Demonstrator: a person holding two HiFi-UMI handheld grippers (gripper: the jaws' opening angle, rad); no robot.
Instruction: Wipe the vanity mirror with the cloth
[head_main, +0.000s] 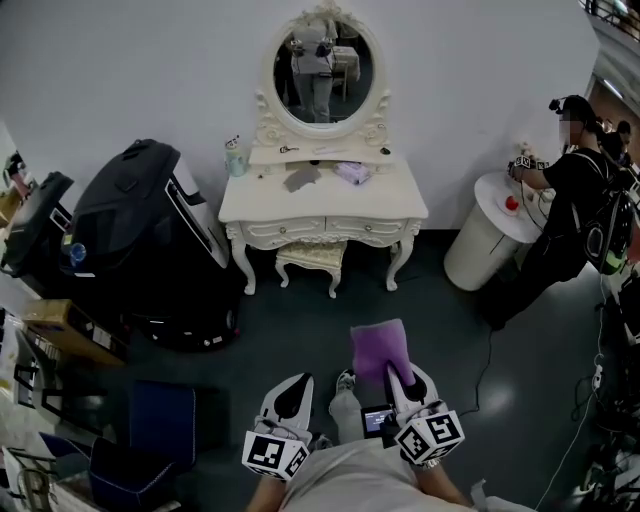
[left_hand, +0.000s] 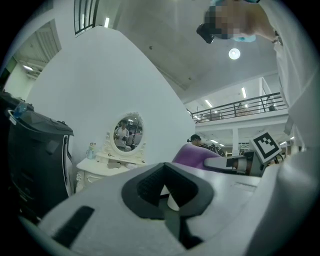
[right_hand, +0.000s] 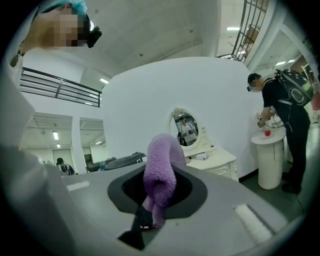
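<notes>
Purple cloth (right_hand: 160, 172) sits clamped in right gripper (right_hand: 148, 222); left gripper (left_hand: 170, 209) closed, empty.

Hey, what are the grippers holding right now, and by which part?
The right gripper pinches the purple cloth by a bunched end; the rest sticks out. The left gripper holds nothing.

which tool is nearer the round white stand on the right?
Right. The right tool, shut on the purple cloth, sits below-left of the stand; the left tool is farther left, beyond it.
</notes>
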